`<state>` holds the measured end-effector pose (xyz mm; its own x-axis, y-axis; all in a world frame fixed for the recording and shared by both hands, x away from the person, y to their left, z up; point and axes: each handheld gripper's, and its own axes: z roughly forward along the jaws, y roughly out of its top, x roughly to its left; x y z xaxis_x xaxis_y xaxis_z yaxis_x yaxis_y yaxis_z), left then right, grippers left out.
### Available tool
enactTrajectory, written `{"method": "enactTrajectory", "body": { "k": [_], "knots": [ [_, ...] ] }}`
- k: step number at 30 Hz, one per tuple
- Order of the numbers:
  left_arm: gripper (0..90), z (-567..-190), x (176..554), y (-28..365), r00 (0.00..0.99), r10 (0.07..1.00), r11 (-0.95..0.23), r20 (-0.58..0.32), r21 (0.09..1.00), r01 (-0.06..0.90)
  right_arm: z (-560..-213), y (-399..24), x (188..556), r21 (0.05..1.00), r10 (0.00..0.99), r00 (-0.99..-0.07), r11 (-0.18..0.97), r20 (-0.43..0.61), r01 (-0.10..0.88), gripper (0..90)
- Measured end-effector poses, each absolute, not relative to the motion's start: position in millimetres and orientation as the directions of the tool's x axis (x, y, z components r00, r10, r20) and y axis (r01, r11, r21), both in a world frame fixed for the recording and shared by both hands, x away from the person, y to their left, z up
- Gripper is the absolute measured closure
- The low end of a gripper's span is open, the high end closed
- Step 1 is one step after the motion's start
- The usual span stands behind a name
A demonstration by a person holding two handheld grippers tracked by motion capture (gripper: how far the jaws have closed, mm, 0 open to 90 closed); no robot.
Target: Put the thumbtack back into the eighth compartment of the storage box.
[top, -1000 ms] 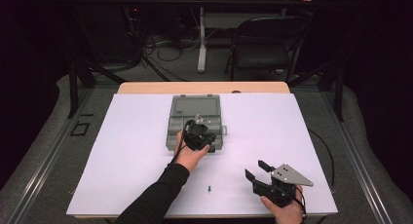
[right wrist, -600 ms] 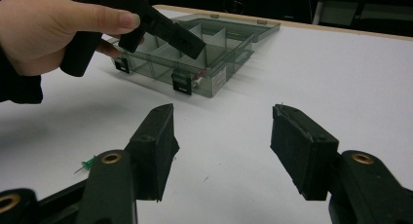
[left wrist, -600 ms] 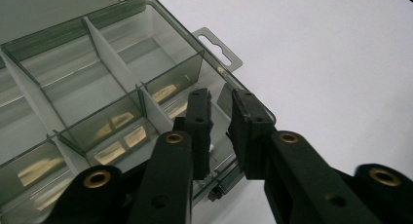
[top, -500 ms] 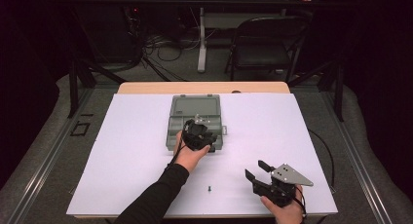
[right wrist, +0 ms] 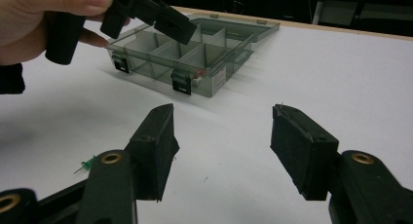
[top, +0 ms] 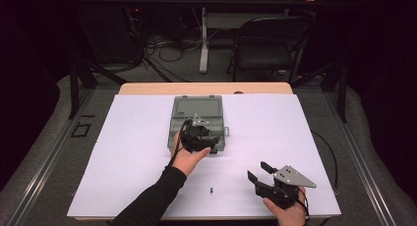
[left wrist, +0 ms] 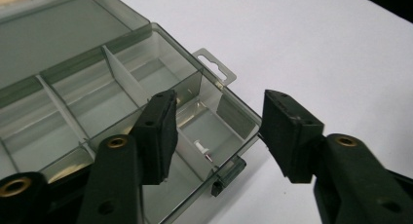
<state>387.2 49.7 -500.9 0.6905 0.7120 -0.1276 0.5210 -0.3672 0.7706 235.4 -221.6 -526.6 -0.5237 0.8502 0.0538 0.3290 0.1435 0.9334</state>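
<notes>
The translucent grey plastic compartment box [top: 197,123], lid open, lies on the white table sheet [top: 123,152] directly beneath the left gripper [left wrist: 219,131], whose jaws gape empty over a near corner compartment holding a small pin [left wrist: 203,149]. The right gripper [right wrist: 221,146] is likewise spread wide and empty, with a green pushpin [right wrist: 86,164] on the sheet just to its left and the box farther ahead.

see-through smoky plastic organizer box [left wrist: 146,87] with a glossy sheen, matt black tool [right wrist: 221,136] pads looking a bit rough, smooth matt white sheet over the wood-edged counter [top: 147,137]

Black tongs [top: 257,170], brass screws, long black sleeve [top: 150,202]
</notes>
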Motion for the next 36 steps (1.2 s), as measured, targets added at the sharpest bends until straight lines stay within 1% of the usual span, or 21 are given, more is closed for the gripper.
{"method": "enactTrajectory", "body": {
  "k": [5, 9, 22, 36],
  "knots": [
    [40.6, -495, 375, 59, 0.698, 0.704, -0.351, -0.128, 0.792, 0.499, -527, -222, 235, 0.934, 0.851, -0.523, 0.141, 0.056, 0.329, 41.1],
    [39.2, -493, 365, 67, 0.708, 0.691, -0.342, -0.142, 0.8, 0.494, -527, -221, 235, 0.933, 0.85, -0.524, 0.142, 0.055, 0.329, 41.1],
    [39.0, -498, 326, 86, 0.748, 0.656, -0.382, -0.101, 0.811, 0.444, -527, -220, 235, 0.933, 0.85, -0.523, 0.139, 0.06, 0.333, 41.1],
    [39.2, -510, 289, 95, 0.775, 0.616, -0.368, -0.142, 0.818, 0.442, -527, -219, 235, 0.933, 0.85, -0.523, 0.139, 0.06, 0.333, 41.1]
  ]
}}
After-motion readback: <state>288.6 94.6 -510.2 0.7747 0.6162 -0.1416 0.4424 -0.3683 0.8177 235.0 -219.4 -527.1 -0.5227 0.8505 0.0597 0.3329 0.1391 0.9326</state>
